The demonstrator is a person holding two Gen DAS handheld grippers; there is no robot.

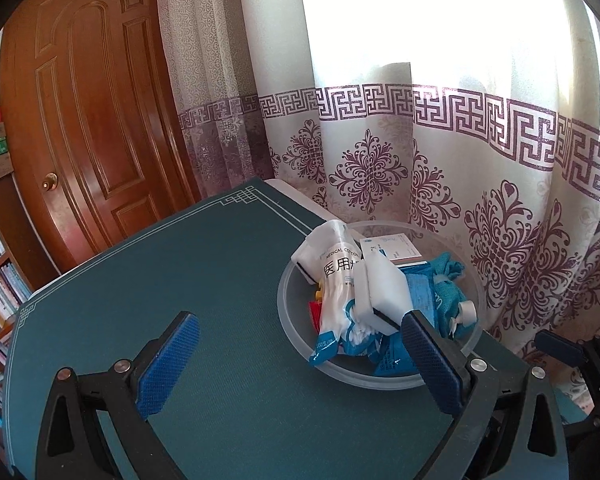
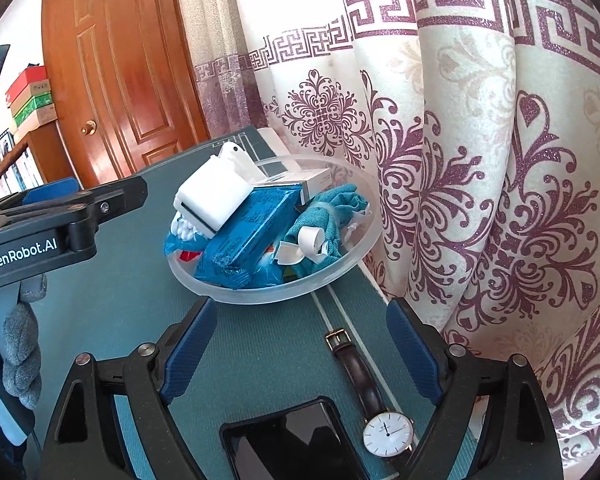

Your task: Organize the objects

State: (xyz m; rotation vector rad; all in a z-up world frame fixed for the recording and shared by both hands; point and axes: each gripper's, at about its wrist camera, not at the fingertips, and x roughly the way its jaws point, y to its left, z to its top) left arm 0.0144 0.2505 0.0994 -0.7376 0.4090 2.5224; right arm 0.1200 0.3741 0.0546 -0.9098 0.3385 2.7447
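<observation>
A clear plastic bowl (image 1: 340,372) stands on the green table mat by the curtain. It is heaped with a cotton swab bag (image 1: 336,280), a white sponge (image 1: 384,292), blue packets, a teal cloth (image 1: 444,276) and a small box (image 1: 392,248). My left gripper (image 1: 300,360) is open and empty, its right finger at the bowl's near rim. My right gripper (image 2: 300,312) is open just short of the bowl (image 2: 260,294). A wristwatch (image 2: 384,432) lies flat on the mat between its fingers, untouched. A black phone (image 2: 288,440) lies beside the watch.
A patterned curtain (image 2: 480,200) hangs right behind the bowl and along the table's right edge. A wooden door (image 1: 92,120) and bookshelves stand to the left. A grey-gloved hand (image 2: 20,340) holds the left gripper. Bare mat (image 1: 160,272) spreads left of the bowl.
</observation>
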